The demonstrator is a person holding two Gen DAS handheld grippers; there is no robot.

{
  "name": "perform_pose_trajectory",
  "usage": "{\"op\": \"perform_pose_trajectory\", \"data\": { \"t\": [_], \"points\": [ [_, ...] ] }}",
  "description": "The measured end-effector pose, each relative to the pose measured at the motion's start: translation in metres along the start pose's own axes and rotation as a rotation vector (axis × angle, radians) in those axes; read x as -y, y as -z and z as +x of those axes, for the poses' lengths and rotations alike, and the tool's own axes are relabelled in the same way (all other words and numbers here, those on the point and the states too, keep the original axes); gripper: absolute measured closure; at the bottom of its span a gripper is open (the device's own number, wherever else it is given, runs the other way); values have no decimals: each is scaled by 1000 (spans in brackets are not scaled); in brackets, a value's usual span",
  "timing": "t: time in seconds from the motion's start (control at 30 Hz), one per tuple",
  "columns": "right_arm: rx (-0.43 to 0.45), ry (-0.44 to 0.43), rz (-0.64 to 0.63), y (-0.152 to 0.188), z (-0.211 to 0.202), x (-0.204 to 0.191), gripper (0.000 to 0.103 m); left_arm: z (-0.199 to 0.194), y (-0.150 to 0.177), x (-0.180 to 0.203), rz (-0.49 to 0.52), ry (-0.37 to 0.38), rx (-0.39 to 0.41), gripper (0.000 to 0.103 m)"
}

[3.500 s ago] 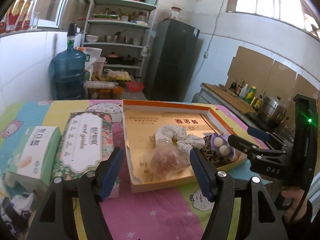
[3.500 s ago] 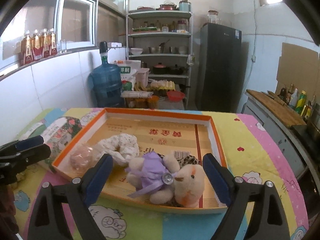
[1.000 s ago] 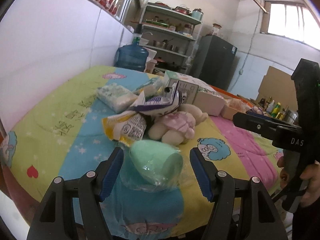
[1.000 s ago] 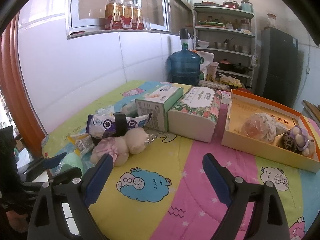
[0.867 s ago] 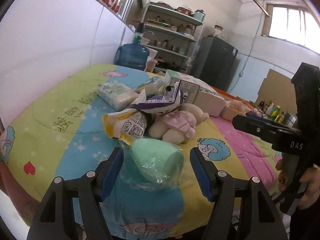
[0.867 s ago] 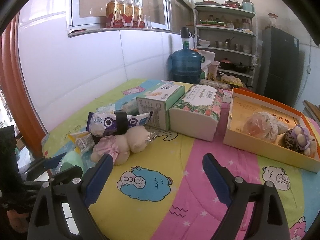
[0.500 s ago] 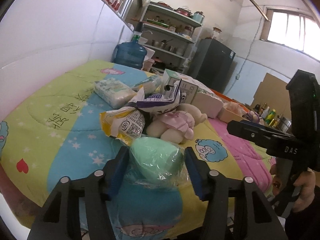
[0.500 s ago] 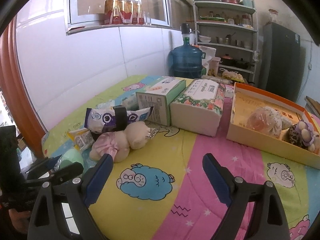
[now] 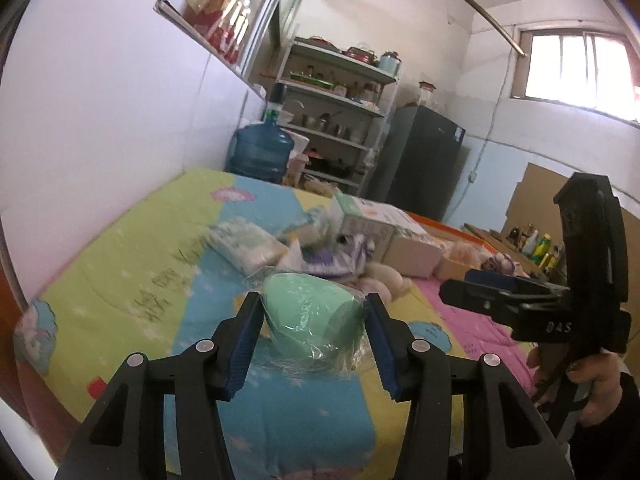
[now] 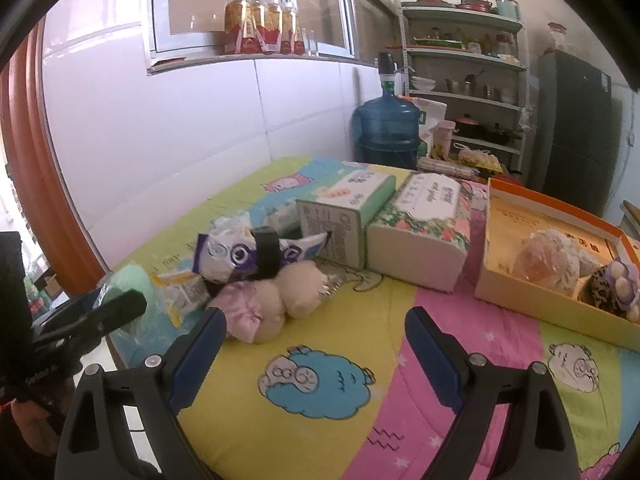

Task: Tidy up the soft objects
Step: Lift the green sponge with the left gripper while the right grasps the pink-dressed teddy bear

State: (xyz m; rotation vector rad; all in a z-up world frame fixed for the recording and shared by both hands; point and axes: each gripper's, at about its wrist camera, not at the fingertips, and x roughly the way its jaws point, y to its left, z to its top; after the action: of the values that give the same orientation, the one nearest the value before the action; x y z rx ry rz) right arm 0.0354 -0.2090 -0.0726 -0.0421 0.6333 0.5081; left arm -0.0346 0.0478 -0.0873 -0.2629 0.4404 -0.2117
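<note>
Cartoon-print quilt (image 10: 328, 392) over a table by a white tiled wall, kitchen shelves behind. Left gripper (image 9: 314, 334), jaws just closed in, clamped on a mint-green soft lump in crinkly clear wrap (image 9: 316, 316) near the quilt's front edge. Right gripper (image 10: 316, 350) spread wide, empty, above the quilt. Orange-rimmed box (image 10: 556, 276) well apart across the quilt, soft things already inside. Likely slip: pads possibly gripping loose film rather than the lump; a squashy body could also squeeze out mid-carry
</note>
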Motion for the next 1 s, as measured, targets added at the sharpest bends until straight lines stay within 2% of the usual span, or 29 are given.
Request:
{"op": "perform_pose_trajectory", "data": {
  "t": [0.27, 0.5, 0.7, 0.87, 1.0],
  "points": [
    [-48, -29, 44, -3, 25, -6, 12, 2, -12, -18, -25, -16, 27, 50],
    [-109, -83, 132, -1, 54, -8, 12, 2, -14, -33, -25, -13, 38, 50],
    [-145, -89, 194, 3, 76, -10, 12, 4, -16, -46, -30, -7, 34, 50],
    [-141, -66, 170, 0, 85, -21, 12, 11, -16, -58, -46, 0, 21, 50],
    [-169, -15, 73, -3, 95, -41, 11, 15, -16, -62, -51, 6, 14, 50]
  ]
}}
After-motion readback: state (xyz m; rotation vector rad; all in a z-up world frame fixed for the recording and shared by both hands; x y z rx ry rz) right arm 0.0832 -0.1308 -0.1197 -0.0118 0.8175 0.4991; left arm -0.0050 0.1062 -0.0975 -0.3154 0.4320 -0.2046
